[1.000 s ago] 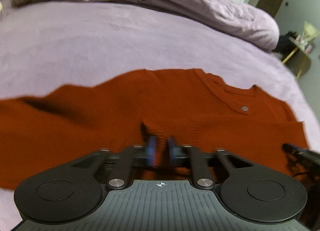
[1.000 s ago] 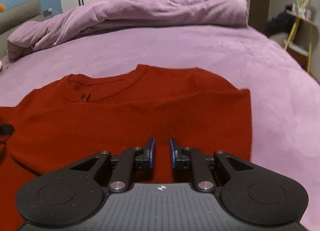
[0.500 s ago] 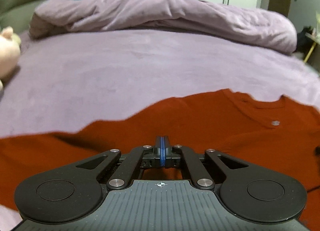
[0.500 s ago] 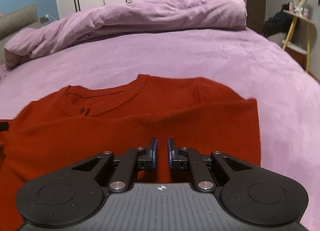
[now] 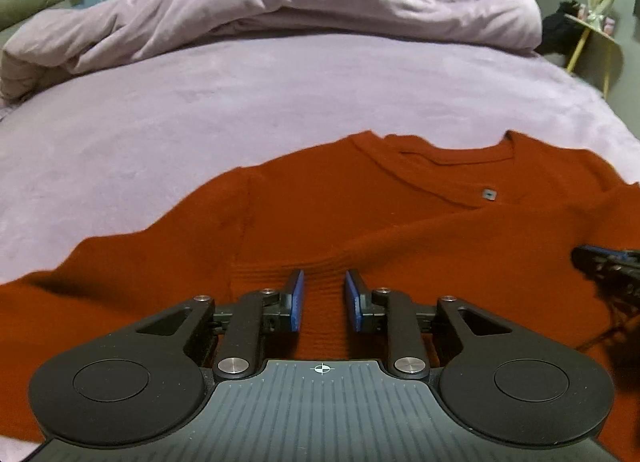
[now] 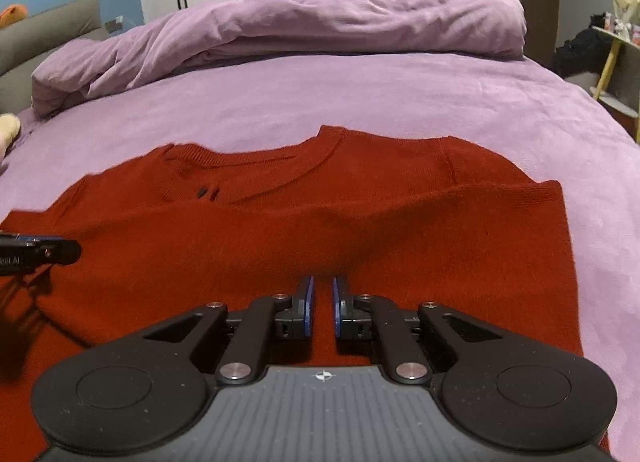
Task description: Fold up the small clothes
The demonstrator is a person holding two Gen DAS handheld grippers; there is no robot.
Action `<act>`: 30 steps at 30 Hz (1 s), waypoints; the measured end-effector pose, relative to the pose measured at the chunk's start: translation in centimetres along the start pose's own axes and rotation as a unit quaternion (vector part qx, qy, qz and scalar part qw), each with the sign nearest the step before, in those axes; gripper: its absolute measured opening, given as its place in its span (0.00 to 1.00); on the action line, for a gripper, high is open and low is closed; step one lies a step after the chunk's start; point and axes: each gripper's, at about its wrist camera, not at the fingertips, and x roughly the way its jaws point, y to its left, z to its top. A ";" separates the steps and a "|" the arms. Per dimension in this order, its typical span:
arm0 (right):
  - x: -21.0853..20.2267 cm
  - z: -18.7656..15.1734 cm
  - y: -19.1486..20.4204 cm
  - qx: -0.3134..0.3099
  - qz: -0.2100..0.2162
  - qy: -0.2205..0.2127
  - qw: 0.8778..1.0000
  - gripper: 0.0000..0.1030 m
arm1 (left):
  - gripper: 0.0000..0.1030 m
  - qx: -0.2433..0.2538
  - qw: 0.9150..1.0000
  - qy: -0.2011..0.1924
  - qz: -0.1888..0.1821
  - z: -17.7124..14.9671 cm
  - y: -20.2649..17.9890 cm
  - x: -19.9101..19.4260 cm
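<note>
Rust-red knitted sweater (image 5: 400,230) spread flat on lilac plush bed cover (image 5: 200,110), neckline turned toward crumpled lilac duvet (image 5: 280,10), near hem closest to both cameras. Right sleeve apparently already folded in across the chest, judging by the straight edge on the sweater's right side in the right wrist view; left sleeve extended outward past the sweater's left shoulder. Small grey label (image 5: 489,194) visible just below the neckline.

Left gripper (image 5: 323,294) poised over ribbed band at the sweater's near hem, blue pads well apart, nothing between them. Right gripper (image 6: 322,304) likewise low over the sweater's near edge, pads parted by a narrower gap, empty; contact with the knit impossible to confirm.

Step in hand, as judged: positioning for a hem grasp ahead of a lengthwise fold, or for folding in the left sleeve. Next move: lowering onto the knit, pinching every layer, lifting evenly with both tools to avoid skew.
</note>
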 end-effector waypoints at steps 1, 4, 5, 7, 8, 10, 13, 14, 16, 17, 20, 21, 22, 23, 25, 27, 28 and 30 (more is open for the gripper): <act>0.2 0.1 -0.2 0.003 0.001 -0.001 1.000 0.06 | 0.29 -0.002 1.000 0.001 0.000 0.1 0.1 -0.1; -0.1 0.2 -0.2 0.007 0.002 0.000 1.000 0.06 | 0.35 -0.003 1.000 0.007 0.005 0.2 0.2 -0.6; -0.6 0.1 -0.2 0.008 -0.001 0.001 1.000 0.06 | 0.37 -0.008 1.000 0.008 0.006 0.1 0.3 -0.8; -2.0 -0.3 -0.1 0.010 -0.006 0.002 1.000 0.06 | 0.43 -0.012 1.000 0.011 0.006 -0.1 0.6 -1.1; -2.8 -0.7 -0.1 0.007 -0.011 0.001 1.000 0.06 | 0.44 -0.013 1.000 0.011 0.005 -0.2 0.7 -1.3; -4.3 -1.8 -0.4 -0.001 -0.027 -0.007 1.000 0.06 | 0.49 -0.013 1.000 0.011 0.008 -0.4 0.7 -1.5; -5.0 -2.6 -1.2 0.002 -0.031 -0.011 0.999 0.06 | 0.53 -0.008 1.000 0.009 0.017 -0.5 0.3 -1.3; -4.9 -2.6 -1.5 0.006 -0.030 -0.012 0.999 0.06 | 0.54 -0.007 1.000 0.009 0.020 -0.4 0.3 -1.3; -4.3 -2.6 -1.7 0.003 -0.033 -0.014 0.999 0.05 | 0.64 -0.006 1.000 0.010 0.026 -0.5 0.4 -1.0; -4.0 -2.6 -1.7 -0.004 -0.036 -0.015 0.999 0.05 | 0.69 -0.008 0.999 0.010 0.031 -0.5 0.6 -0.8; -3.1 -2.3 -1.4 -0.013 -0.048 -0.016 0.999 0.05 | 0.84 -0.027 0.999 0.012 0.036 -0.7 1.5 -0.4; -2.9 -2.2 -1.3 -0.016 -0.051 -0.015 0.998 0.05 | 0.89 -0.038 0.998 0.014 0.037 -0.8 2.0 -0.3; -2.8 -2.2 -1.1 -0.020 -0.055 -0.014 0.998 0.05 | 0.90 -0.051 0.998 0.017 0.034 -0.9 2.4 -0.3; -2.8 -2.2 -0.9 -0.024 -0.058 -0.013 0.998 0.05 | 0.90 -0.070 0.997 0.019 0.023 -1.0 3.0 -0.5; -3.0 -2.1 -0.6 -0.034 -0.059 -0.010 0.998 0.06 | 0.86 -0.098 0.995 0.022 0.014 -1.2 4.1 -1.5; -4.0 -1.9 -0.8 -0.018 -0.049 0.001 0.999 0.10 | 0.85 -0.138 0.990 0.022 -0.004 -1.8 6.0 -3.3; -4.8 -1.8 -0.9 0.001 -0.039 0.007 0.999 0.11 | 0.85 -0.163 0.986 0.018 -0.017 -2.4 7.3 -4.4; -6.8 -2.2 -1.1 0.040 -0.011 0.010 0.999 0.15 | 0.85 -0.216 0.975 -0.003 -0.048 -4.3 10.7 -6.9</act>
